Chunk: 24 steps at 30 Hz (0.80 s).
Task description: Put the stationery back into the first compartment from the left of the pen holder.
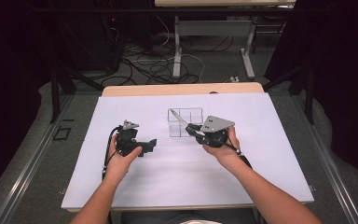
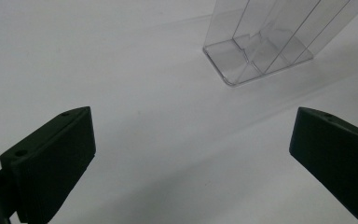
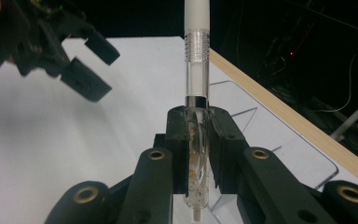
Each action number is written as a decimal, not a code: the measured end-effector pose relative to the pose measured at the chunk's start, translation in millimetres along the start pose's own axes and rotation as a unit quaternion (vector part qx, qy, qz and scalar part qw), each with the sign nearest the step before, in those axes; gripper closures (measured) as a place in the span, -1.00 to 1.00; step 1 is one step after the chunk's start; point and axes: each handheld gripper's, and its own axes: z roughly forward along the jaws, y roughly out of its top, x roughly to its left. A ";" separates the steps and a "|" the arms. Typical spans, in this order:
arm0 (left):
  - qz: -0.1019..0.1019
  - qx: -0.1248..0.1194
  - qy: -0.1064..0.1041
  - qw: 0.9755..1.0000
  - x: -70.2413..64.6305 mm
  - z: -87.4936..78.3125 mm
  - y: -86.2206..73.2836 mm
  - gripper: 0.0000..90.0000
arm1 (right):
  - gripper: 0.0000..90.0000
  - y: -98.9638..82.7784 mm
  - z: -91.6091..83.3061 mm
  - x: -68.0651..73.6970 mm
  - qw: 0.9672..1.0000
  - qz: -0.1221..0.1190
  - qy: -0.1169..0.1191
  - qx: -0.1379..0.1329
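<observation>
While right gripper (image 3: 197, 140) pinches pen (image 3: 196, 70) over clear organizer (image 1: 185, 122) — left gripper (image 2: 191, 158) fingers spread.

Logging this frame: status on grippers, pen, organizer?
Left gripper open, empty. Right gripper shut on pen, at the clear organizer. Nothing in the way.

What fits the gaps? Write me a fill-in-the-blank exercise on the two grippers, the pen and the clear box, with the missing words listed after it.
1. The right gripper is shut on a ____ with a clear barrel.
2. The left gripper has its jaws ____ and holds nothing.
3. The clear organizer box stands on the ____ table surface.
4. In the high view, the pen is held over the clear ____.

Missing words: pen; open; white; box
</observation>
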 end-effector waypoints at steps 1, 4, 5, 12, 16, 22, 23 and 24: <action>0.007 0.002 0.000 1.000 0.8 0.1 0.0 -1.00 | 0.76 1.6 1.5 -1.3 1.000 0.006 0.000 -0.001; 0.012 0.004 0.002 1.000 2.3 0.3 0.2 -1.00 | 0.76 5.3 5.8 -4.2 1.000 0.021 0.004 -0.006; 0.011 0.002 0.002 1.000 2.9 0.4 0.4 -1.00 | 0.76 6.1 7.2 -5.1 1.000 0.025 0.004 -0.007; 0.003 -0.004 0.008 1.000 6.1 -1.1 0.5 -1.00 | 0.76 10.3 15.0 -11.1 0.998 0.059 0.002 -0.017; 0.000 -0.003 0.010 1.000 7.6 -1.3 0.7 -1.00 | 0.76 14.8 17.5 -15.7 0.996 0.084 -0.001 -0.028; 0.009 -0.002 0.011 1.000 8.9 -1.9 -0.3 -1.00 | 0.76 22.1 23.5 -22.0 0.995 0.098 -0.007 -0.037; 0.008 -0.004 0.010 1.000 8.7 -1.8 -0.7 -1.00 | 0.76 23.1 24.5 -22.8 0.994 0.101 -0.008 -0.037; 0.009 -0.002 0.011 1.000 8.9 -2.4 -0.9 -1.00 | 0.76 24.4 25.3 -23.4 0.994 0.106 -0.009 -0.034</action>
